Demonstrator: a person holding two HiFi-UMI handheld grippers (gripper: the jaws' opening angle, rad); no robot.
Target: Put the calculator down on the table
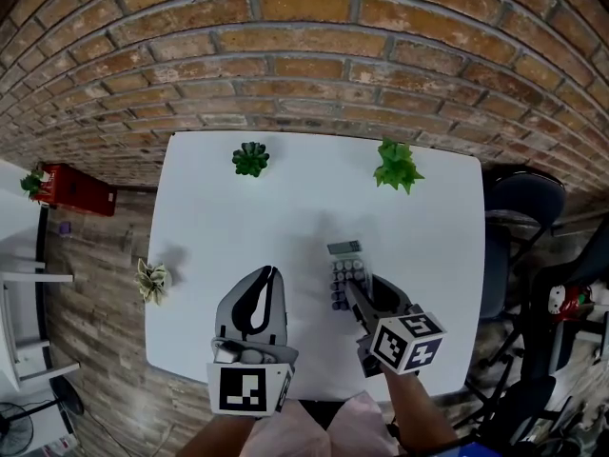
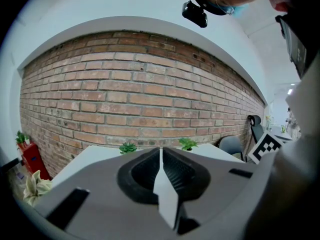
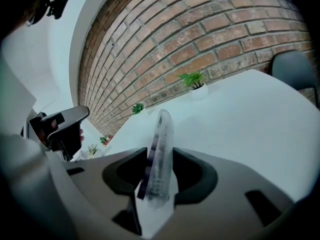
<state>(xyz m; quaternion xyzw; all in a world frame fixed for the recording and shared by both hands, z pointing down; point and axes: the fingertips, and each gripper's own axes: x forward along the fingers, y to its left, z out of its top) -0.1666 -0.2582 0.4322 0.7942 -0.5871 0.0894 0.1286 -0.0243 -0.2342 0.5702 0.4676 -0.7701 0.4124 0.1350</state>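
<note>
- Since the calculator (image 1: 344,272) already sits in the right gripper (image 3: 160,156), the relation that matters is the one between it and the tabletop (image 1: 219,208). It stands tilted on a long edge over the near right part, keys facing left. We cannot tell whether its lower edge touches the surface.
- Its long axis runs straight out ahead of the claw, from the near edge toward the far edge, with the display end farthest from us.
- We see the right jaws spread only as wide as the calculator is thick. One pad lies against each face and we find no clear gap, so the claw is pinching it.
- Our left gripper (image 2: 160,154) hovers toward the near left corner, apart from the calculator, its jaws pressed together on nothing.
- We judge the set-down calls for rolling the calculator flat before any release.
</note>
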